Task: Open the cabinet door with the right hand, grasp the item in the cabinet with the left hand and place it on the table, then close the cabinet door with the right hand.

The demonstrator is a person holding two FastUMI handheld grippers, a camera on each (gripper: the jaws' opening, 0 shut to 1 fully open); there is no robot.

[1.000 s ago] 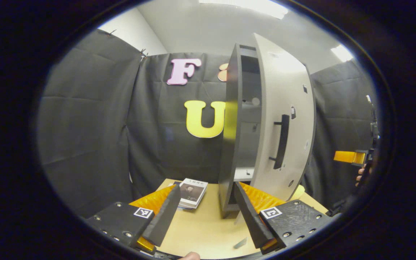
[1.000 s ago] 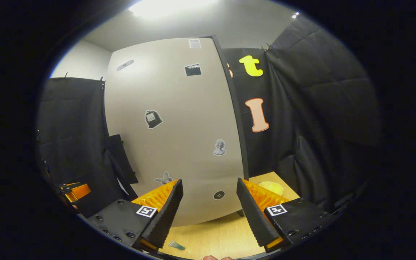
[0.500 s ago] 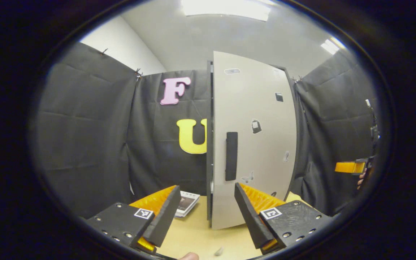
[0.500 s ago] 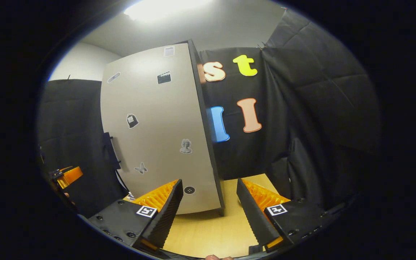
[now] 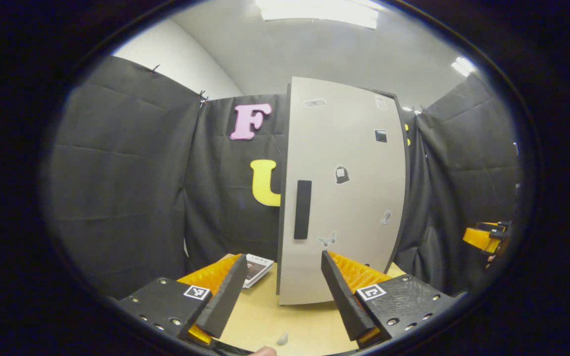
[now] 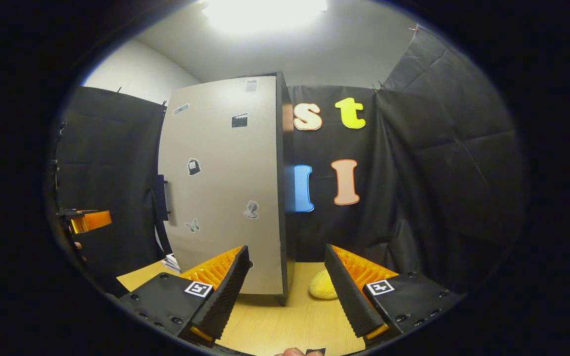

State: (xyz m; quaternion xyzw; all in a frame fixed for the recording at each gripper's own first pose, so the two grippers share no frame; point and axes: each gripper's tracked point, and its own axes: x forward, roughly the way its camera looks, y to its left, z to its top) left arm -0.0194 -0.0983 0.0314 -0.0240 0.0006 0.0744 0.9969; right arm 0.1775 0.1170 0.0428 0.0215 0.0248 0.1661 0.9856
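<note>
Booth: we stand in a black-draped booth under a pale ceiling with strip lights; a light wooden bench (image 5: 265, 321) fills the near ground.

Cabinet: we see a tall dark-sided cabinet (image 6: 284, 188) upright on the bench, toward the far middle.

Cabinet door: the pale grey cabinet door (image 5: 344, 188) lies flush against the cabinet front, closed as far as we can judge. Small stickers dot its face.

Handle: a dark vertical handle (image 5: 303, 209) sits at the door's left edge in the left gripper view; in the right gripper view we catch it side-on at the door's far left edge.

Item: a thin book (image 5: 255, 267) lies flat on the bench, left of the cabinet and just beyond the left tool's left finger. In the right gripper view we see it as a small stack edge (image 6: 171, 262) at the cabinet's lower left.

Left tool: the left tool (image 5: 281, 291) hangs low over the bench in front of the door, fingers spread wide with nothing between them. From the right gripper view we note it far left (image 6: 89, 220), well apart from the cabinet.

Right tool: the right tool (image 6: 287, 291) hovers over the bench near the cabinet's right front corner, fingers wide apart and holding nothing, touching nothing. In the left gripper view it shows at far right (image 5: 483, 237).

Other: a yellow rounded object (image 6: 322, 285) rests on the bench just right of the cabinet base; we cannot tell what it is.
</note>
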